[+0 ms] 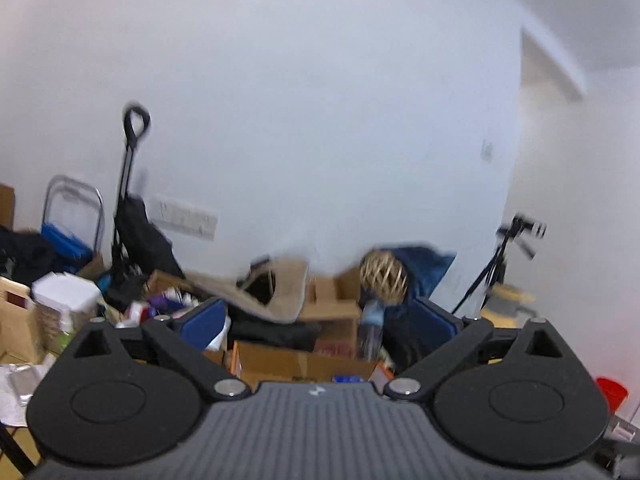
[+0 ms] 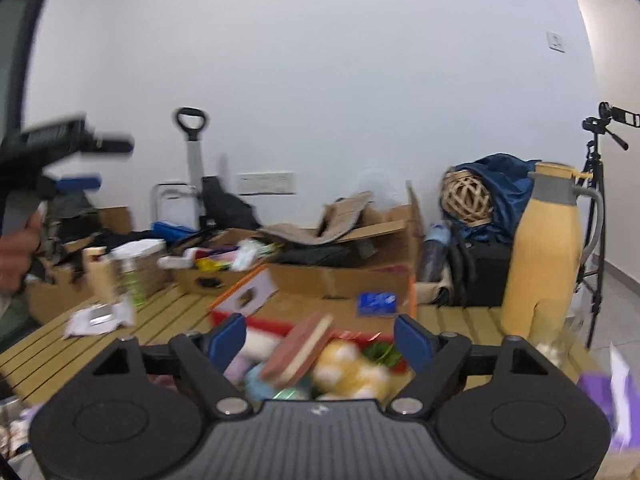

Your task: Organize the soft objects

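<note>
In the right wrist view, a red-rimmed box (image 2: 260,323) on the slatted wooden table (image 2: 120,332) holds soft toys: a yellow plush (image 2: 352,372), a pink-and-cream sandwich-like toy (image 2: 300,352), a white roll (image 2: 260,344) and a green piece (image 2: 384,354). My right gripper (image 2: 320,340) is open and empty just above them. My left gripper (image 1: 320,320) is open and empty, raised and pointing at the far clutter; it also shows at the left of the right wrist view (image 2: 76,182), held up in a hand.
A tall yellow jug (image 2: 548,252) stands at the table's right. Cardboard boxes (image 2: 344,256), a wicker ball (image 2: 466,196), blue cloth (image 2: 508,188), a trolley (image 2: 196,176) and a tripod (image 2: 600,200) line the white wall. A white packet (image 2: 100,318) lies at the table's left.
</note>
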